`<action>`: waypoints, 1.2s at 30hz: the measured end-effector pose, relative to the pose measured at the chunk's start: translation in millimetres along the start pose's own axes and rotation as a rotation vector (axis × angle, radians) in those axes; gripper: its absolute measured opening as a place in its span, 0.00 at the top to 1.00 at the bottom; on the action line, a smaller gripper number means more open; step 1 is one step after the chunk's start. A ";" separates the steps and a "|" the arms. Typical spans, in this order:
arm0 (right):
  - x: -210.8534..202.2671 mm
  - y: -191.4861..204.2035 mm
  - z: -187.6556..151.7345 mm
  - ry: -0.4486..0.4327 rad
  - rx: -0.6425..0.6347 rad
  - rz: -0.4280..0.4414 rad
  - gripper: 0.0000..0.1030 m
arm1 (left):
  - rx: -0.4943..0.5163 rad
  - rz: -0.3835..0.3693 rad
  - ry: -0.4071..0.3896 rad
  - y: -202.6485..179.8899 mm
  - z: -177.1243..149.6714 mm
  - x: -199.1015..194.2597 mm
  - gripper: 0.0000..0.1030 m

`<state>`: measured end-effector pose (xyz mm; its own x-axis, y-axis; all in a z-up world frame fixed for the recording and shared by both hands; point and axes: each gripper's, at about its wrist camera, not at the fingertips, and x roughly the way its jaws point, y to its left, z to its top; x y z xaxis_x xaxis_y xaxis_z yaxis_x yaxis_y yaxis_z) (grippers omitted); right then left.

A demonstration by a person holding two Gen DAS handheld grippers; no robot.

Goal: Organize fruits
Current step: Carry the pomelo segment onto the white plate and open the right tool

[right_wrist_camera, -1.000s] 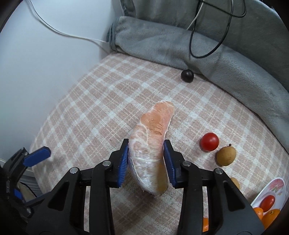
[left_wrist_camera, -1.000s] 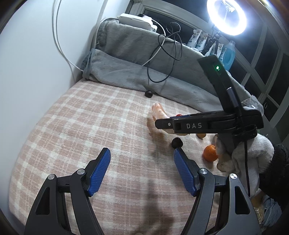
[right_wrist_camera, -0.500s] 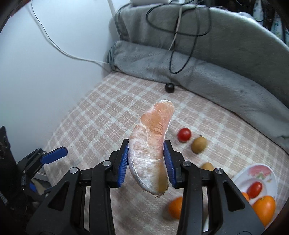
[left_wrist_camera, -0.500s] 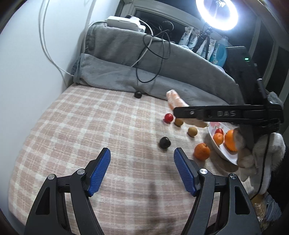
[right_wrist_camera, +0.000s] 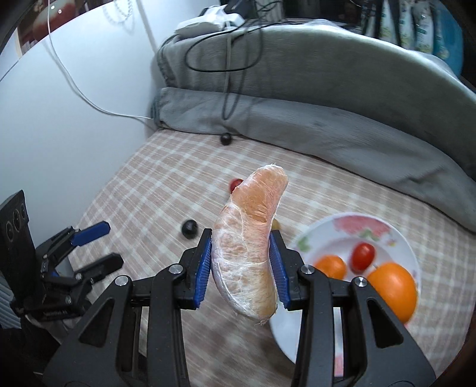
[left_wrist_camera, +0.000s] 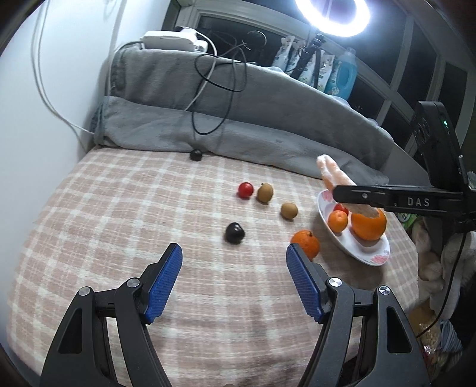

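Observation:
My right gripper is shut on a peeled pomelo segment, held in the air beside a white flowered plate. The plate holds a large orange, a small orange and a cherry tomato. In the left wrist view the pomelo segment pokes up above the plate. My left gripper hovers open over the checked cloth with nothing between its pads. Ahead of it lie a dark plum, a mandarin, a red tomato and two brown fruits.
A grey blanket with looping cables lies along the back of the checked cloth. A small dark ball rests at its foot. A white wall is at the left, a ring light and bottles by the window behind.
My right gripper has carried the pomelo segment up and rightward, from over the cloth's middle to beside the plate. The left gripper has shifted a little, so the plate and loose fruits now show ahead.

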<state>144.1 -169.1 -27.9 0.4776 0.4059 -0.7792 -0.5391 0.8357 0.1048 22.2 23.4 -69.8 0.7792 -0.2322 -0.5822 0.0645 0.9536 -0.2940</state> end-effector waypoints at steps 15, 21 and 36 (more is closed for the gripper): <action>-7.7 -40.0 -46.1 0.055 0.067 -0.071 0.62 | 0.035 -0.029 0.019 -23.3 -2.0 7.6 0.30; -6.5 -49.5 -52.8 0.066 0.081 -0.083 0.62 | 0.040 -0.031 0.021 -26.2 -1.2 8.4 0.30; -26.8 -52.2 -48.2 0.002 0.082 -0.102 0.39 | 0.048 -0.033 0.024 -31.5 -2.0 9.6 0.30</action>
<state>126.0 -241.5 -42.3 0.5254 0.3166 -0.7898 -0.4294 0.9000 0.0751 26.4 -9.3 -67.6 0.7606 -0.2681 -0.5912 0.1206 0.9532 -0.2772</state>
